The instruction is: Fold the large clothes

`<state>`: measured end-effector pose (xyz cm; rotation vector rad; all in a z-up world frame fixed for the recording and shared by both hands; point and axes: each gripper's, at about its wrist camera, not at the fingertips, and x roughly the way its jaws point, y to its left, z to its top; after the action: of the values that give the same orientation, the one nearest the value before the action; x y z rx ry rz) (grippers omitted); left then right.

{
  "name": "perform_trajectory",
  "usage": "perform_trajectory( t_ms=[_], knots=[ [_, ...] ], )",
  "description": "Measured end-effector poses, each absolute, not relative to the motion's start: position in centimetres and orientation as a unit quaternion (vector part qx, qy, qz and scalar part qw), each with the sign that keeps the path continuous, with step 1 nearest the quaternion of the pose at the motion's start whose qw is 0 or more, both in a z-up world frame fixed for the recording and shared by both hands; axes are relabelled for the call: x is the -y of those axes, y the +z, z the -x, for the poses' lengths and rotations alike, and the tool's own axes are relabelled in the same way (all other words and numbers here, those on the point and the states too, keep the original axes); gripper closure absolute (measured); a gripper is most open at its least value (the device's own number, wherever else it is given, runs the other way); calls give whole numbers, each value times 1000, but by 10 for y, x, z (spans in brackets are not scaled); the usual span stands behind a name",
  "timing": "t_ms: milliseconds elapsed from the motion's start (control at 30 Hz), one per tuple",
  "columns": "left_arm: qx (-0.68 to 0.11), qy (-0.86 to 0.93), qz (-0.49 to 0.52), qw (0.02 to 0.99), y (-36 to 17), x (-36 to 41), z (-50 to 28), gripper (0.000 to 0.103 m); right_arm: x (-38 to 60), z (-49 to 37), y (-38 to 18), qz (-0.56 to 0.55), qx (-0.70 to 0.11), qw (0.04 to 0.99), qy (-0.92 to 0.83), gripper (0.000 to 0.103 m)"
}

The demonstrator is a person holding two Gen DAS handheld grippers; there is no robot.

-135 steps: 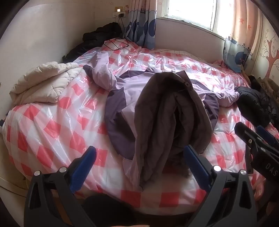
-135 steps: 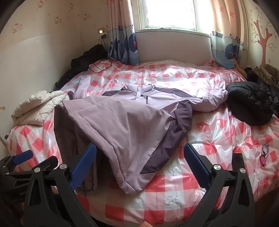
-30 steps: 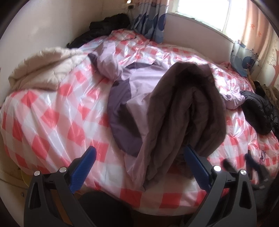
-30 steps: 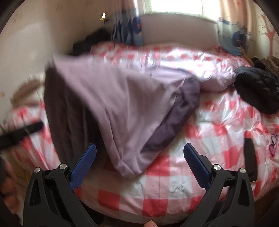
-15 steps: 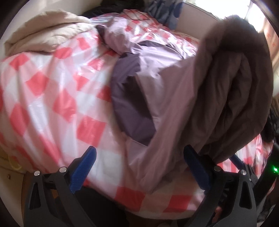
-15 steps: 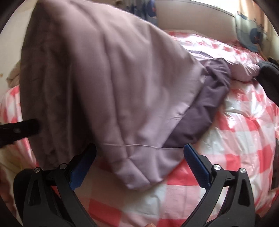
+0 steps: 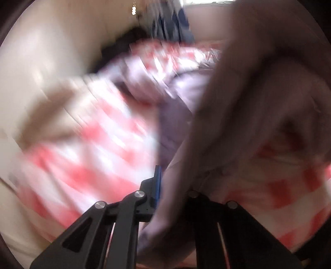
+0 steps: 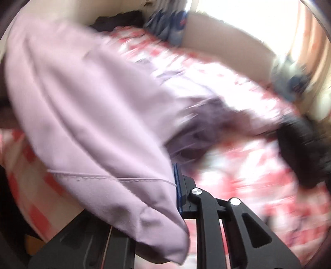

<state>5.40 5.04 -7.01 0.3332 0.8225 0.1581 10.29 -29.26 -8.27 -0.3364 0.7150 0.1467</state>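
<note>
Now both jaws clamped on lilac jacket (image 8: 86, 115) hem over bed (image 8: 244, 182).

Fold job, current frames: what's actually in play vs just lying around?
In play:
- lilac jacket, hem clamped by both grippers
- left gripper, shut on the hem
- right gripper, shut on the hem

Lying about:
- black jacket, at the right of the bed
- beige jacket, at the left
- dark clothes by the wall
- checked bed cover
- curtain

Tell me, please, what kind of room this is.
Most likely a bedroom. A bed with a red-and-white checked cover fills the view, a patterned curtain hangs by a bright window, and a lilac jacket lies on the bed.
</note>
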Motion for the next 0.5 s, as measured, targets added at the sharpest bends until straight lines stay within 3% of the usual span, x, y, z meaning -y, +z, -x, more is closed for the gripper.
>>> perform_trajectory(
  t_ms=[100, 167, 233, 300, 433, 500],
  knots=[
    [-399, 55, -245, 882, -57, -62, -43, 92, 343, -86, -49, 191, -324, 926, 21, 90],
    [-440, -26, -347, 828, -80, -54, -24, 85, 361, -69, -47, 219, -334, 917, 16, 88],
    [-462, -79, -434, 769, -110, -45, 2, 54, 361, -55, -66, 262, -372, 890, 20, 79],
    [-486, -112, -511, 700, -145, -46, 33, 45, 369, -36, -96, 274, -430, 858, 63, 59],
    [-498, -146, -439, 733, -120, -64, 54, 44, 401, -6, -89, 152, -434, 875, 154, 47],
    [-473, -155, -364, 787, -85, -67, 50, 31, 405, -2, -67, 93, -397, 897, 167, 19]
  ],
)
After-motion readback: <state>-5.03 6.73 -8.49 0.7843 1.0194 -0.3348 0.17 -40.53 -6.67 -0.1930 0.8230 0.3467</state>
